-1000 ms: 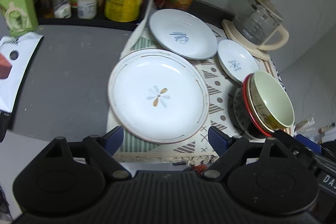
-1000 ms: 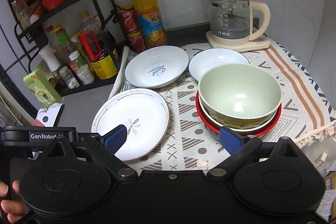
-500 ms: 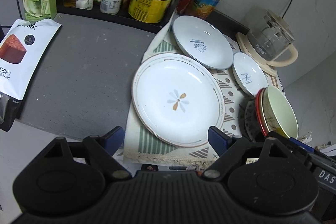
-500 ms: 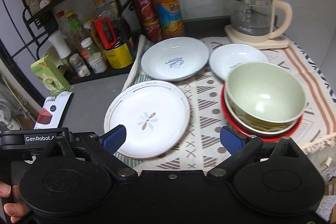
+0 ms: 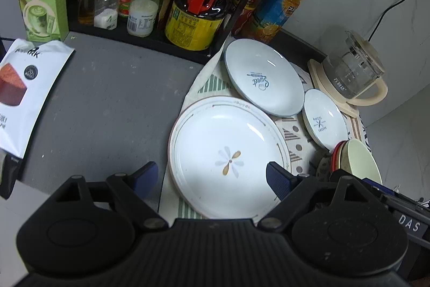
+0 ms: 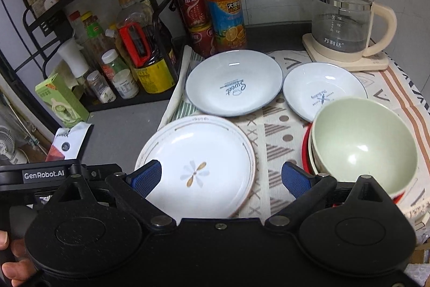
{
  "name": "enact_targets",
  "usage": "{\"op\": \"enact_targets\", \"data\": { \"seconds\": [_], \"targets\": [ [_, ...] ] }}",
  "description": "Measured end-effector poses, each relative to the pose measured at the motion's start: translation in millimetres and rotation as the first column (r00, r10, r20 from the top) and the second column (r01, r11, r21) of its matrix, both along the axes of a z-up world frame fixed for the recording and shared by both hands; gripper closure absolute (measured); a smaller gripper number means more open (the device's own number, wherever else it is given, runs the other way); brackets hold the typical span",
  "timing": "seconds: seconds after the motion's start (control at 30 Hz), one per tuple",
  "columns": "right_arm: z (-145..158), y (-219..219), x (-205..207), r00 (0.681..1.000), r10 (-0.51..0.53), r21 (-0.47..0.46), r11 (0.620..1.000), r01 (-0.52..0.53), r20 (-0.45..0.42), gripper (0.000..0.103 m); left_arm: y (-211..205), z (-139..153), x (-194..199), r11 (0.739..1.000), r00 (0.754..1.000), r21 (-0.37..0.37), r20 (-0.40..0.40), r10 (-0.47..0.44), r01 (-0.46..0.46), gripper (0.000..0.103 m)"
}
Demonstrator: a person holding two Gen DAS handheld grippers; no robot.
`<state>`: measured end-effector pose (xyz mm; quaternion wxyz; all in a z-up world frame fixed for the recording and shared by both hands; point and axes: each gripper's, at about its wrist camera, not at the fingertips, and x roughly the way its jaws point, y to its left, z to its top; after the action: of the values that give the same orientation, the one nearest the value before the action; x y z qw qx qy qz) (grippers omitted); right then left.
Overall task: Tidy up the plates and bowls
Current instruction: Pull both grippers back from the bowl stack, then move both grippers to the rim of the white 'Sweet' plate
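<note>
Holding both tools above the near edge of the counter, you have nothing gripped: the left gripper (image 5: 209,175) has its blue-padded tongs spread wide over the near rim of the large white plate with a flower motif (image 5: 228,160), and the right gripper (image 6: 221,176) is likewise spread, one pad over that same plate and the other beside the bowls. By my reading the sorting is only partly done. On the near right, the pale green bowl (image 6: 364,147) already sits nested in a cream bowl inside a red-rimmed bowl (image 6: 305,149), so the bowls look gathered. The three plates are not yet stacked; they lie singly on the patterned woven mat (image 6: 274,131), the flower plate nearest and left, the medium white blue-rimmed plate (image 6: 233,82) farther back, and the small white blue-rimmed plate (image 6: 323,90) to its right, just behind the bowls. Readable writing: "GenRobot.AI" on the left tool as seen from the right wrist, "DAS" on the tool at the right edge of the left wrist view, and "Sweet" on the medium plate. The small plate's print is too fine to read. Farther back, the glass electric kettle (image 6: 344,23) and orange juice bottle (image 6: 223,4) carry Chinese lettering.
</note>
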<state>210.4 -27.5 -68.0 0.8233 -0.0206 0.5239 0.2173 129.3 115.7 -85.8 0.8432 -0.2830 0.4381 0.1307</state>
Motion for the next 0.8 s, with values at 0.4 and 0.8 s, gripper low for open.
{"op": "enact_targets", "data": {
  "seconds": [0.4, 0.8],
  "targets": [
    [-15, 6, 36, 0.999, 0.002, -0.003, 1.0, -0.002, -0.033, 0.007, 6, -8, 33, 1.0, 1.0, -0.007, -0.006, 0.011, -0.011, 0.017],
    [-44, -1, 75, 0.996, -0.042, 0.026, 0.999, 0.044, -0.085, 0.007, -1, -21, 92, 1.0, 1.0, -0.003, -0.031, 0.003, -0.003, 0.017]
  ]
}}
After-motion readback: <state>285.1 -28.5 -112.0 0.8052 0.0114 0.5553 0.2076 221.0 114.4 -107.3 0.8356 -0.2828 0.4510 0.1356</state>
